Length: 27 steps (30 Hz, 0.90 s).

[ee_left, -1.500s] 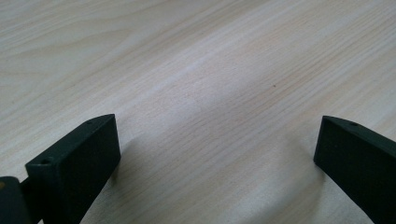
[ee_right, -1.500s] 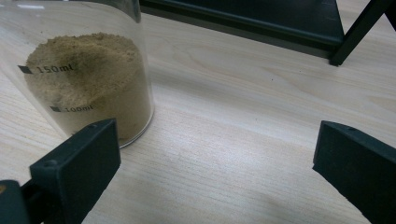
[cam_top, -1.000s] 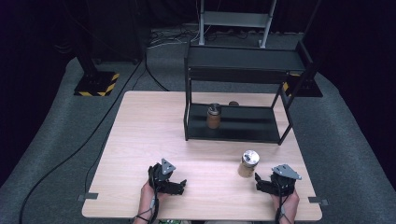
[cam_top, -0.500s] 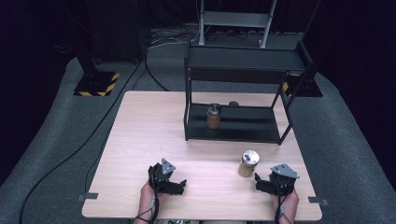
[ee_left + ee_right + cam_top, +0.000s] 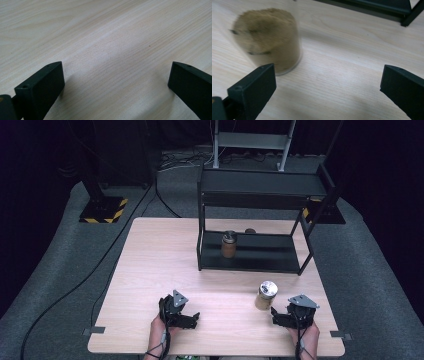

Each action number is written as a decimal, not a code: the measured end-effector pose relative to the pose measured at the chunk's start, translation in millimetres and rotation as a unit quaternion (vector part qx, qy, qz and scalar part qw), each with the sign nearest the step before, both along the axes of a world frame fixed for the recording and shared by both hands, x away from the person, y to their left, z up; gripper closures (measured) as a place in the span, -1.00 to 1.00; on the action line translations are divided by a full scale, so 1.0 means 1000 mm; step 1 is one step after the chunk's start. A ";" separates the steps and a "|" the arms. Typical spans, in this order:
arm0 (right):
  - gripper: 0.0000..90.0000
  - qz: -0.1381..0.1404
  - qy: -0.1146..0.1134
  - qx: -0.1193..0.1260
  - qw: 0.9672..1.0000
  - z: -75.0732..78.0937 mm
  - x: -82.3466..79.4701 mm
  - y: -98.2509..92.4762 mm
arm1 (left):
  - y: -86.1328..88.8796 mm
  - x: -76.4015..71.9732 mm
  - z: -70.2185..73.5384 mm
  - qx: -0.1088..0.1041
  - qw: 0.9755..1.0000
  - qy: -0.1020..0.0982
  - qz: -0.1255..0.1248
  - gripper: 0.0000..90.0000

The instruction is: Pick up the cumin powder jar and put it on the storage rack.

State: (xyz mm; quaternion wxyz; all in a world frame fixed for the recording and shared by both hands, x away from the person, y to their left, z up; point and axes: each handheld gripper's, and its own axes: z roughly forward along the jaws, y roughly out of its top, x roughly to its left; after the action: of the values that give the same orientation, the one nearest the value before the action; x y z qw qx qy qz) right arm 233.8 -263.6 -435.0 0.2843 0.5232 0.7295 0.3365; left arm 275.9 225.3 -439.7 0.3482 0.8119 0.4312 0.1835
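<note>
- High view: your right hand-held gripper (image 5: 278,315) rests on the worktop (image 5: 150,270) near its front right corner, with the silver-lidded jar (image 5: 265,295) standing upright just beside it, to its left and slightly farther from you. Your left hand-held gripper (image 5: 192,319) lies on the worktop well apart from the jar, towards the front left. A second jar (image 5: 228,244) stands on the lower level of the black shelf (image 5: 260,182) at the back.
- Left gripper view: your left hand-held gripper (image 5: 116,82) is released, jaws spread wide over bare wood.
- Right gripper view: your right hand-held gripper (image 5: 328,82) is released too; the jar (image 5: 268,40), blurred, stands just beyond the left jaw, not between the jaws.
</note>
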 end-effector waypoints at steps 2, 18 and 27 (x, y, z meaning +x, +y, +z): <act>-1.00 0.015 -0.002 0.007 1.000 0.005 -0.001 -0.001 | 0.000 0.000 0.000 0.000 1.000 0.000 0.000 -0.99; -1.00 0.089 -0.021 0.030 0.995 0.021 0.018 0.009 | 0.000 0.000 0.000 0.000 1.000 0.000 0.000 -1.00; -1.00 0.087 -0.037 0.038 0.995 0.012 0.027 0.017 | 0.000 0.000 0.000 0.000 1.000 0.000 0.000 -1.00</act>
State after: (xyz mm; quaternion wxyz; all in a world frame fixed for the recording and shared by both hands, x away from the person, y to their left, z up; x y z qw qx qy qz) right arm 260.8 -246.9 -422.6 0.2602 0.4555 0.7481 0.4064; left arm 276.0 225.3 -439.7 0.3480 0.8120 0.4311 0.1834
